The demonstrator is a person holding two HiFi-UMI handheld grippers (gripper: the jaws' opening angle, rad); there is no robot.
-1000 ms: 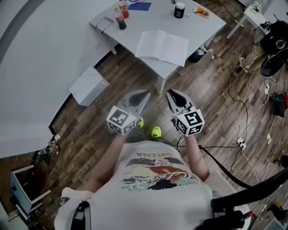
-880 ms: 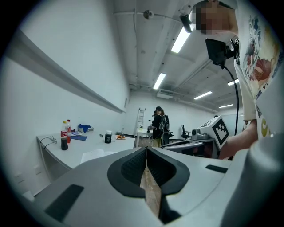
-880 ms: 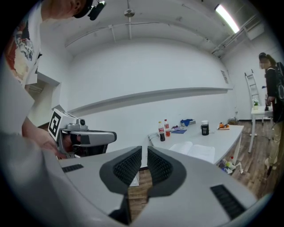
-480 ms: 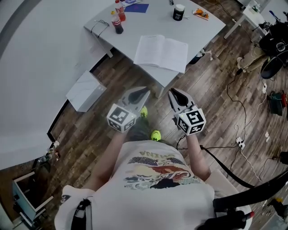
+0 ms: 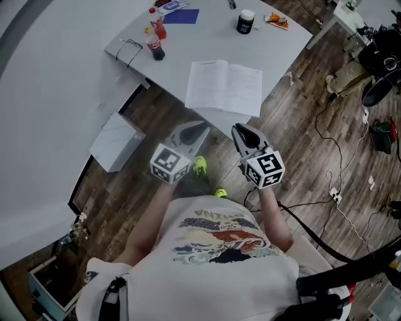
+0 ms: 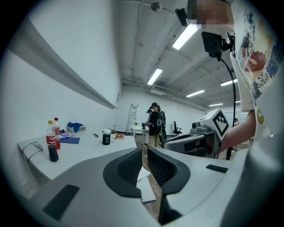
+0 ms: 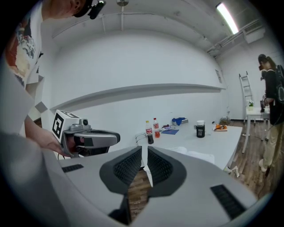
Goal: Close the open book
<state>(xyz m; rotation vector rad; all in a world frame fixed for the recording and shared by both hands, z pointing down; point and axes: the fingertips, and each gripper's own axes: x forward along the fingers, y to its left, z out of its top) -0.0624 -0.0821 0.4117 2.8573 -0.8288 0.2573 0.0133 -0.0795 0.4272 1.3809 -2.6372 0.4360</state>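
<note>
An open book (image 5: pixel 224 87) lies with white pages up near the front edge of a white table (image 5: pixel 207 31). My left gripper (image 5: pixel 199 130) hangs short of the table's edge, shut and empty. My right gripper (image 5: pixel 239 130) is beside it, level with it, also shut with nothing between its jaws. Both point toward the book from over the floor. In the right gripper view the book (image 7: pixel 195 155) shows as a pale slab behind the jaws, with the left gripper (image 7: pixel 116 137) off to the left. In the left gripper view the book (image 6: pixel 143 174) peeks between the jaws.
On the table stand two cola bottles (image 5: pixel 153 45), a black jar with a white lid (image 5: pixel 245 21), a blue sheet (image 5: pixel 180 16) and an orange packet (image 5: pixel 276 19). A white box (image 5: pixel 114 142) sits on the wooden floor at left. Cables and bags (image 5: pixel 379 59) lie at right. People (image 6: pixel 155 124) stand far behind.
Both grippers have moved toward the table together, so the book now lies closer in front of their tips. The jaws have stayed shut.
</note>
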